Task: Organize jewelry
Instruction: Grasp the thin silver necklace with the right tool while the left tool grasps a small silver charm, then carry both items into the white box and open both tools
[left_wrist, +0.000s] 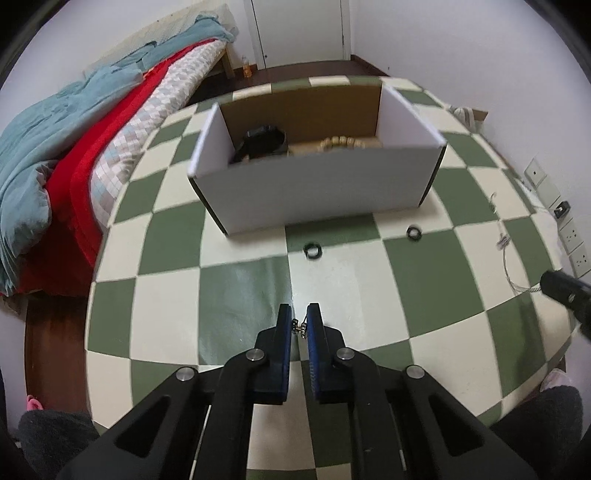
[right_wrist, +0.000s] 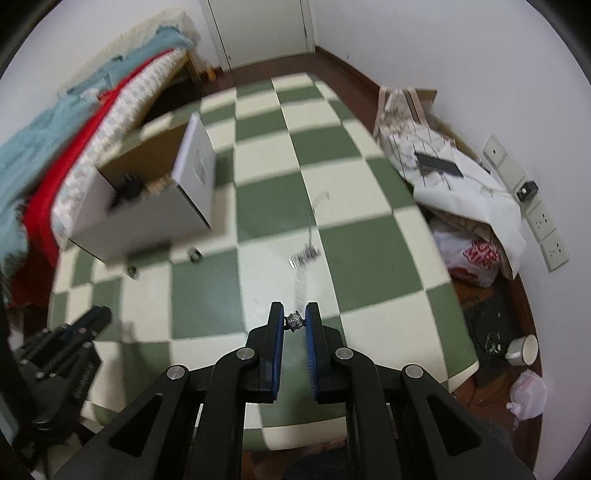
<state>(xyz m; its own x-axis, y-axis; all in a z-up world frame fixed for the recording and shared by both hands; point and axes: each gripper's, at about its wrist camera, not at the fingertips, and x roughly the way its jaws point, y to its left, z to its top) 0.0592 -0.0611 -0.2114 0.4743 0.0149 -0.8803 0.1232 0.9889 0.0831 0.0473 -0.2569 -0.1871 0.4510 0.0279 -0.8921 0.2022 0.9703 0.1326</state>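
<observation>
**Both Grippers Loaded; Box Ahead and to the Left**

The white box (left_wrist: 317, 184) stood open-topped on the checkered table (left_wrist: 424, 266), well ahead of the left gripper (left_wrist: 299, 328). A dark item (left_wrist: 264, 142) and a beaded bracelet (left_wrist: 341, 142) already lay inside it. Two dark rings (left_wrist: 312, 251) rested on the table just in front of the box's near wall, between that wall and the left gripper.

The left gripper's jaws were nearly together, clamped on a small sparkling piece (left_wrist: 298, 326) (type too small to tell). It sat nearer the box, with bare table between.

The right gripper (right_wrist: 294, 321) was likewise closed, pinching a sparkling chain (right_wrist: 294, 320). In the right wrist view the chain's long axis ran straight ahead from the jaws toward a crumpled section (right_wrist: 303, 256) lying on the table. From this gripper the box lay well off to the left and ahead.

The coming move would likely turn on lifting each piece over the box's near wall. The trailing chain might drag. The table's right edge lay near, with bags (right_wrist: 454, 177) beyond it.
</observation>
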